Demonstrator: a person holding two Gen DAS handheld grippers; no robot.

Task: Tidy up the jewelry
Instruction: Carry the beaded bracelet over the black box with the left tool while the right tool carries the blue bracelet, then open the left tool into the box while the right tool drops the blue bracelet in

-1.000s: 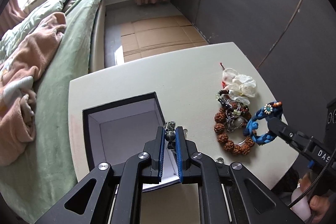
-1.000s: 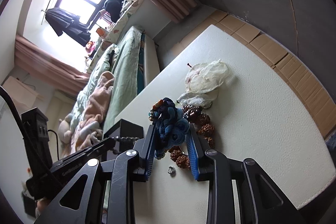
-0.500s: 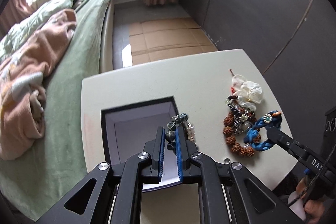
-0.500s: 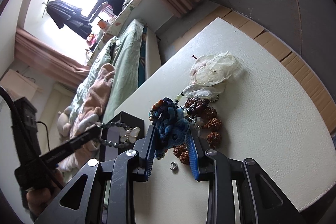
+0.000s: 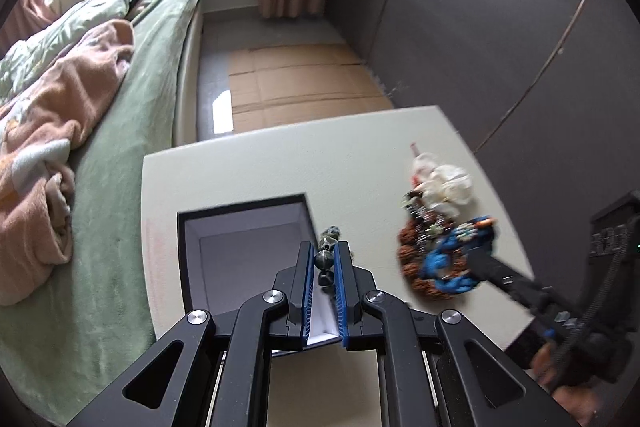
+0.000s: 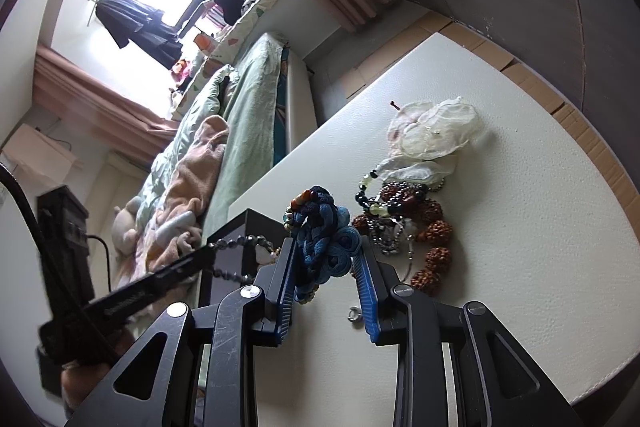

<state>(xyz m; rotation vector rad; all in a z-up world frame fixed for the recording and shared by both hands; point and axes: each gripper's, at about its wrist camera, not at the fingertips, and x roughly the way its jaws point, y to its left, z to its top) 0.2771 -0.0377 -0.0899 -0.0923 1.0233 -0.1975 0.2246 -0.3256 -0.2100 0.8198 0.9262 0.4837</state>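
Note:
My left gripper point(image 5: 324, 247) is shut on a dark grey bead bracelet point(image 5: 326, 259) and holds it above the right rim of an open black box point(image 5: 244, 211) with a pale lining. The bracelet also shows in the right wrist view point(image 6: 240, 241), hanging beside the box point(image 6: 256, 223). My right gripper point(image 6: 326, 247) is shut on a blue braided cord bracelet point(image 6: 324, 247), lifted above the table; it also shows in the left wrist view point(image 5: 456, 259). A pile stays on the table: brown seed beads point(image 6: 434, 255) and a white fabric flower point(image 6: 432, 135).
The white table point(image 6: 520, 227) has its far edge toward cardboard on the floor point(image 5: 296, 83). A bed with green cover and pink blanket point(image 5: 60, 99) lies left of the table. A small metal ring point(image 6: 353, 314) lies near my right fingers. Dark wall at right.
My left gripper has risen and drawn back with the bead bracelet, so the box looks smaller. My right gripper has lifted the blue bracelet off the pile.

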